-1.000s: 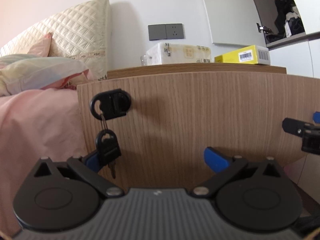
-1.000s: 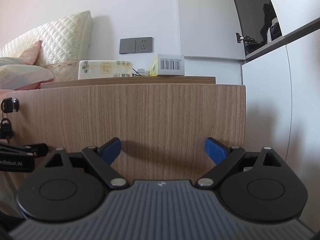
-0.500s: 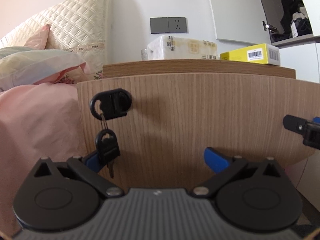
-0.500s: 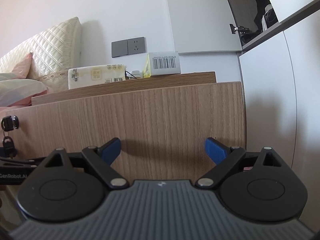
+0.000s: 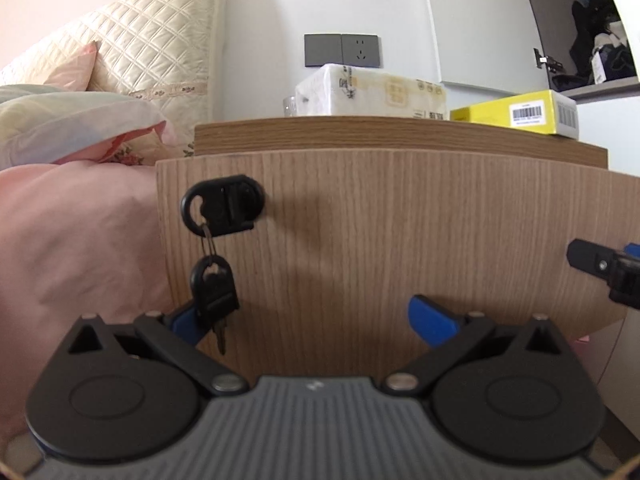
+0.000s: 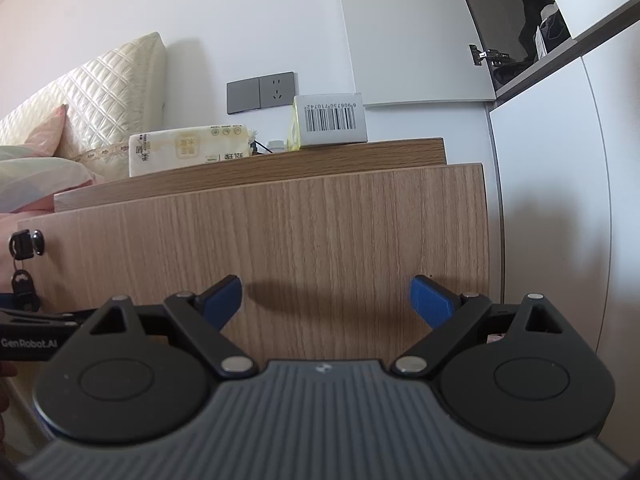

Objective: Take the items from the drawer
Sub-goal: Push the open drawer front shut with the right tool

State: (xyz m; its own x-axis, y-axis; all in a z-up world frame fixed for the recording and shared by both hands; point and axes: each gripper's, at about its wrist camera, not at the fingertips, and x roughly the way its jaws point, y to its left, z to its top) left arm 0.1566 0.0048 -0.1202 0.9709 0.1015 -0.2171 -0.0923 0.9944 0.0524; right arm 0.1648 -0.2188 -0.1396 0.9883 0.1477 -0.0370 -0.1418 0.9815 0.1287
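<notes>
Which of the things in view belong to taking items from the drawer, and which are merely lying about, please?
Job: drawer front; key in its lock; left gripper, open; right gripper, open.

Lying about: tissue pack; yellow box; pillows; wall socket.

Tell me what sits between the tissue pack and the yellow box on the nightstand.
In the right wrist view, a small white-capped bottle and a dark cable sit between the tissue pack and yellow box.
</notes>
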